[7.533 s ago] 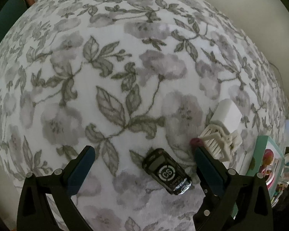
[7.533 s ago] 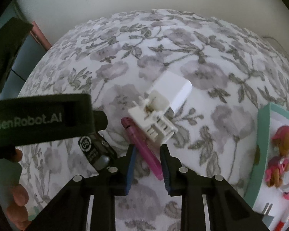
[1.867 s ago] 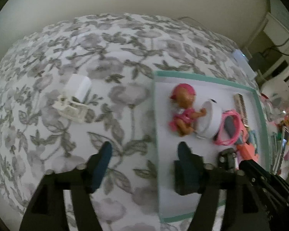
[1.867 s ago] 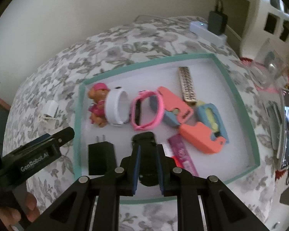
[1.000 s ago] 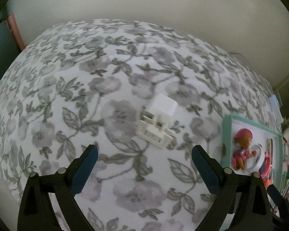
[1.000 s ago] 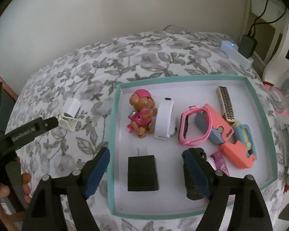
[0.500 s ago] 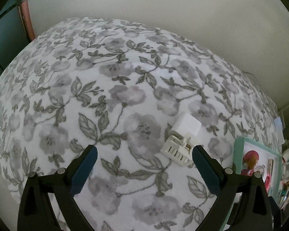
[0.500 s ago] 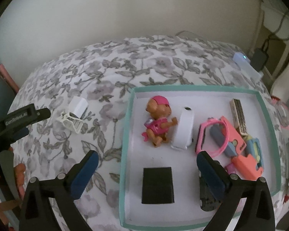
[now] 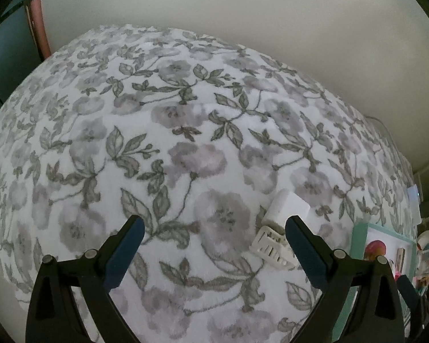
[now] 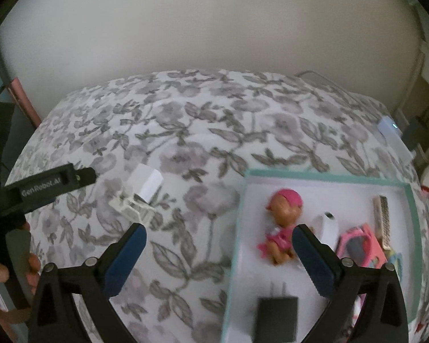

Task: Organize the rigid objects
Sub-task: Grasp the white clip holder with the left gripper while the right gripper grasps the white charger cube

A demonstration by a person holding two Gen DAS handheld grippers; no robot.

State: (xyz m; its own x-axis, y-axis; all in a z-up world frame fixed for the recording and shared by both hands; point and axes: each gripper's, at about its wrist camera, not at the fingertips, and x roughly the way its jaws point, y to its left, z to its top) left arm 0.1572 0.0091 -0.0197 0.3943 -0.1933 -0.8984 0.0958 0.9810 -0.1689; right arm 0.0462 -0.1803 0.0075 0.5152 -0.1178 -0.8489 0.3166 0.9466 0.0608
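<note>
My left gripper (image 9: 213, 230) hangs spread wide and empty over the floral bedspread (image 9: 163, 131); the white plastic toy (image 9: 280, 228) lies on the fabric just beside its right finger. My right gripper (image 10: 218, 237), whose jaws have just been opening, is also wide and empty, straddling the left wall of the teal tray (image 10: 236, 228), which holds a pink doll (image 10: 283, 223) and a black charger (image 10: 277, 318).

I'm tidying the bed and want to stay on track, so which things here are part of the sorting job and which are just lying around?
Part of the job:
- white plastic piece, loose on the floral bedspread
- teal tray
- pink toy figure, white band, black charger, all in the tray

Lying about:
- small white device with a light by the wall
</note>
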